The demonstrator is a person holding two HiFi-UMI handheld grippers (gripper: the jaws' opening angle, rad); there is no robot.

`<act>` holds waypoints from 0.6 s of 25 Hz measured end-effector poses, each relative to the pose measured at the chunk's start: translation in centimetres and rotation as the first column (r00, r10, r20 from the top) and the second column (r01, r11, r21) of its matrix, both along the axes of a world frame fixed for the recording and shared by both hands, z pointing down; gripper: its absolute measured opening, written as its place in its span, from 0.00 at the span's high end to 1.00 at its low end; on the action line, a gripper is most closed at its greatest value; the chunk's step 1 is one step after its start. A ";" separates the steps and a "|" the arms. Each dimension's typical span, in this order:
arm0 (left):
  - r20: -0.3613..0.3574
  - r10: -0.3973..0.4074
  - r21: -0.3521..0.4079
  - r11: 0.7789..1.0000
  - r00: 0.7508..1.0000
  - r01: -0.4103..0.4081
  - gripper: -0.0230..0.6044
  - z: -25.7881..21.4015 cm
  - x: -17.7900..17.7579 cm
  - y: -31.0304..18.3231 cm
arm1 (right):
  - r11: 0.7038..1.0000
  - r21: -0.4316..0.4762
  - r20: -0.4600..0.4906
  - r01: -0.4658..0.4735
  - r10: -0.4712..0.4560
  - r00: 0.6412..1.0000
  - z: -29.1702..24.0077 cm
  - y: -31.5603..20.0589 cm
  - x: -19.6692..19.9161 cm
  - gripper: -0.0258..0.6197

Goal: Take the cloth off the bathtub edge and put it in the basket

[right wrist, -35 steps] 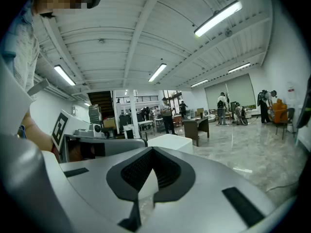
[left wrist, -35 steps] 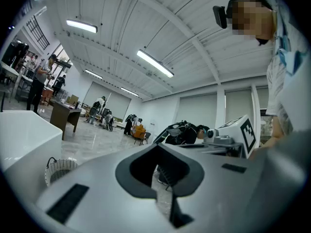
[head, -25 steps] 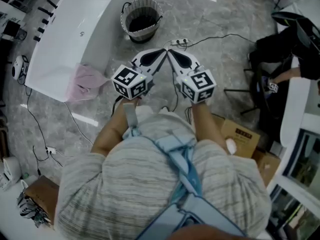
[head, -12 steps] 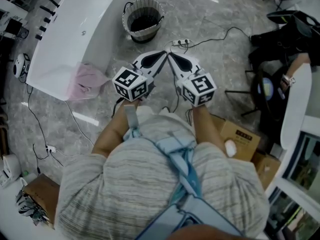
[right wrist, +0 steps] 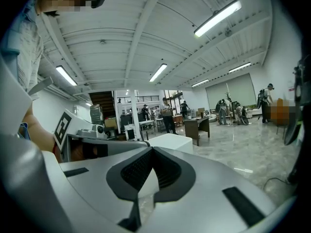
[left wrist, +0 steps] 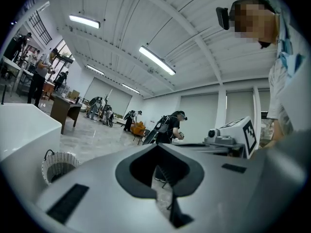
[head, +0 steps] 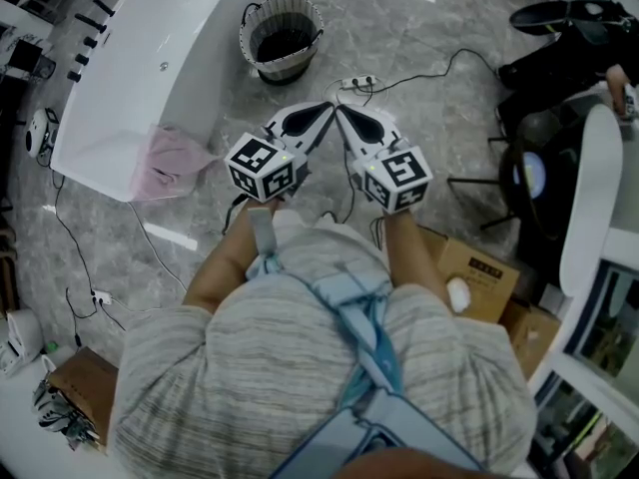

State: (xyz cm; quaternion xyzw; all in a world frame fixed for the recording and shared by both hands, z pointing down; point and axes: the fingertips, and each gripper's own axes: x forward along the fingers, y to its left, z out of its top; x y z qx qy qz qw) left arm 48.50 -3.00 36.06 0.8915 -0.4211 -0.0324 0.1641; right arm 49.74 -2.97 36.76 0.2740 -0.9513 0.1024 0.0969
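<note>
A pink cloth (head: 172,160) hangs over the near end of the white bathtub (head: 140,63) at the left of the head view. The wicker basket (head: 282,38) stands on the floor beyond the tub; it also shows low at the left in the left gripper view as the basket (left wrist: 58,165). Both grippers are held side by side in front of the person, tips nearly meeting. My left gripper (head: 324,107) is shut and holds nothing; in its own view the left gripper (left wrist: 156,193) shows closed jaws. My right gripper (head: 341,111) is shut and holds nothing too, seen closed as the right gripper (right wrist: 138,198).
A power strip with cables (head: 357,84) lies on the marble floor just beyond the grippers. A cardboard box (head: 481,279) sits at the right by the person's side. An office chair (head: 544,173) and a white desk (head: 589,198) stand at the far right. Other people work in the background.
Both grippers stay where they were, shut. At the right edge, the seated person and dark items have shifted.
</note>
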 end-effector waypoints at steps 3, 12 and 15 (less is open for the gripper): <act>0.001 0.007 0.000 1.000 1.000 -0.007 0.96 0.1 0.3 -0.3 | 1.000 0.000 0.001 -0.007 0.007 1.000 0.1 -0.3 0.3 0.96; 0.011 0.034 -0.002 0.999 0.999 -0.034 0.96 0.0 0.5 -0.9 | 1.000 0.000 0.012 -0.026 0.026 1.000 0.0 -0.9 0.5 0.95; 0.013 0.045 0.005 0.999 0.999 -0.045 0.96 -0.2 -0.4 -1.2 | 0.999 0.002 0.010 -0.033 0.033 0.999 -0.2 -1.1 -0.4 0.95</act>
